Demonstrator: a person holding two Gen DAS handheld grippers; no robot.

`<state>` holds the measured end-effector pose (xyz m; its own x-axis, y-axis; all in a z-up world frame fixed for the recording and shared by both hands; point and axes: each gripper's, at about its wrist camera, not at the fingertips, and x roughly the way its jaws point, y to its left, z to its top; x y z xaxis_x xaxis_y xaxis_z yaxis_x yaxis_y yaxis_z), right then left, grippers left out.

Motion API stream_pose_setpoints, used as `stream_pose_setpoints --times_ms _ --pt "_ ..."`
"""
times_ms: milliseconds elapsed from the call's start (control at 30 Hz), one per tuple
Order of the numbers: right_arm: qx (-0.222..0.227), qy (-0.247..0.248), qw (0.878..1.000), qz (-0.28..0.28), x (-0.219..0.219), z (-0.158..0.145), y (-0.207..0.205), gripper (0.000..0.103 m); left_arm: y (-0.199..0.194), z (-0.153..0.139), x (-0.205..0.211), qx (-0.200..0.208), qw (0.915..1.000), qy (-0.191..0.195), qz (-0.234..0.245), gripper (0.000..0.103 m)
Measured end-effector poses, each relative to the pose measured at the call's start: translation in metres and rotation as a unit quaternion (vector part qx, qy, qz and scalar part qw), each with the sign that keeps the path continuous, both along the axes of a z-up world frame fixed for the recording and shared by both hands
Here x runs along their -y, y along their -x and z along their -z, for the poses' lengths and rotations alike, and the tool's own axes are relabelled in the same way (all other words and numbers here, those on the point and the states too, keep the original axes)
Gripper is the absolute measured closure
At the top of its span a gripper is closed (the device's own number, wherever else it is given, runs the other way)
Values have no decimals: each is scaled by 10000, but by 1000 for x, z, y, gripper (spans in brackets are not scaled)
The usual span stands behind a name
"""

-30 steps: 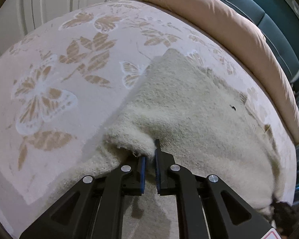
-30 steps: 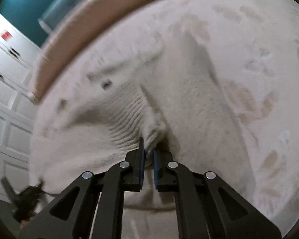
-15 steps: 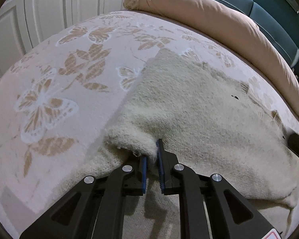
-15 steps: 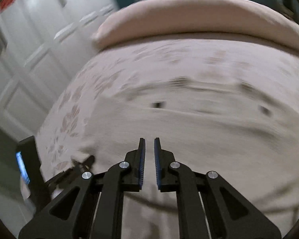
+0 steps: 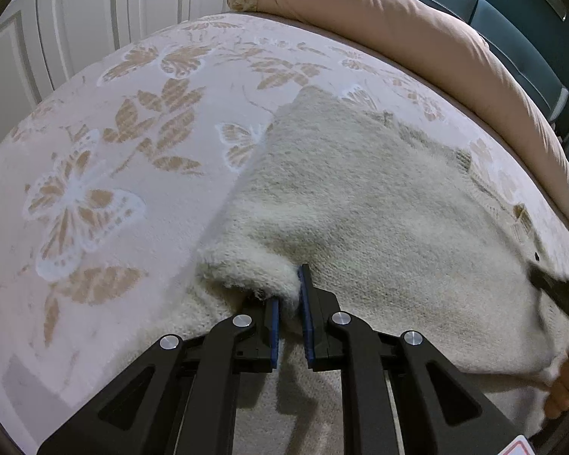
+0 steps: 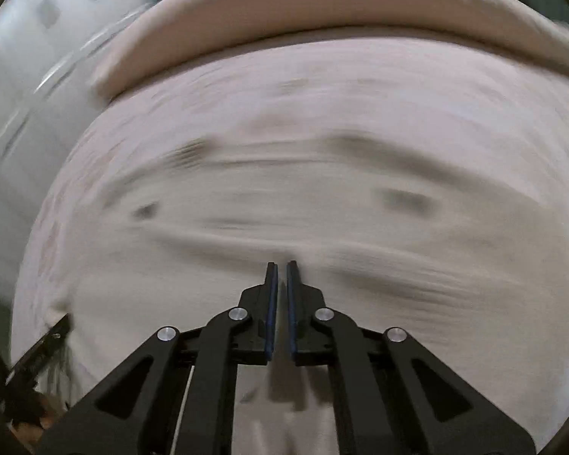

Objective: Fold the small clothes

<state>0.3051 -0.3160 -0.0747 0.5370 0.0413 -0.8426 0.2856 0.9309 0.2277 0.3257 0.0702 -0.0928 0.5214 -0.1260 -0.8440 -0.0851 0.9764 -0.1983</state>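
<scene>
At the far left of the left wrist view, white panelled doors [image 5: 76, 19] are standing behind the bed; the bedspread [image 5: 95, 174], pale with tan butterflies and leaves, is spreading across the left half; the left gripper [image 5: 289, 295] is pinching a rolled-up edge of the cream knitted sweater [image 5: 379, 220] between its 2 nearly closed blue-padded fingers; the sweater is lying flat on the bedspread, reaching right toward a long peach pillow [image 5: 417, 34]; the right gripper [image 5: 557, 292] is showing as a dark blur at the sweater's right edge. In the right wrist view, heavily blurred, the right gripper [image 6: 280, 276] is hovering over the sweater [image 6: 284, 197], its fingers almost together with a thin gap and nothing between them.
</scene>
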Motion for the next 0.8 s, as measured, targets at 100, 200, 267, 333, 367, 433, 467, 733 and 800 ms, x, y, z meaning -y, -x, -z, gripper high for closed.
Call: stream_pose_setpoints --times_ms 100,200,267,333,367,433,467,733,800 --pt "63 229 9958 881 66 -15 61 93 0 0 0 -1 10000 -4 -20 90" --pt "295 -39 9938 1072 89 -32 99 83 0 -1 1 -23 9999 -37 -96 90" --pt "329 -258 9945 963 82 -31 101 48 -1 -2 2 -68 9998 -84 -173 90" --pt "223 -574 9957 687 57 -16 82 46 -3 -2 3 -129 9996 -110 -212 90" --pt "88 -638 9963 572 49 -8 76 52 -3 -3 3 -166 9996 -117 -217 90" --pt "-259 -395 9979 441 32 4 65 92 -5 -4 2 -275 9993 -58 -226 90" --pt "-161 -429 9981 421 30 -2 65 92 -6 -5 0 -323 9992 -15 -227 90" --pt "-244 -330 9955 852 60 11 76 96 -9 -2 -3 -448 9989 56 -152 88" --pt "22 -372 9957 850 57 3 80 96 -10 -3 0 -456 9989 -33 -139 88"
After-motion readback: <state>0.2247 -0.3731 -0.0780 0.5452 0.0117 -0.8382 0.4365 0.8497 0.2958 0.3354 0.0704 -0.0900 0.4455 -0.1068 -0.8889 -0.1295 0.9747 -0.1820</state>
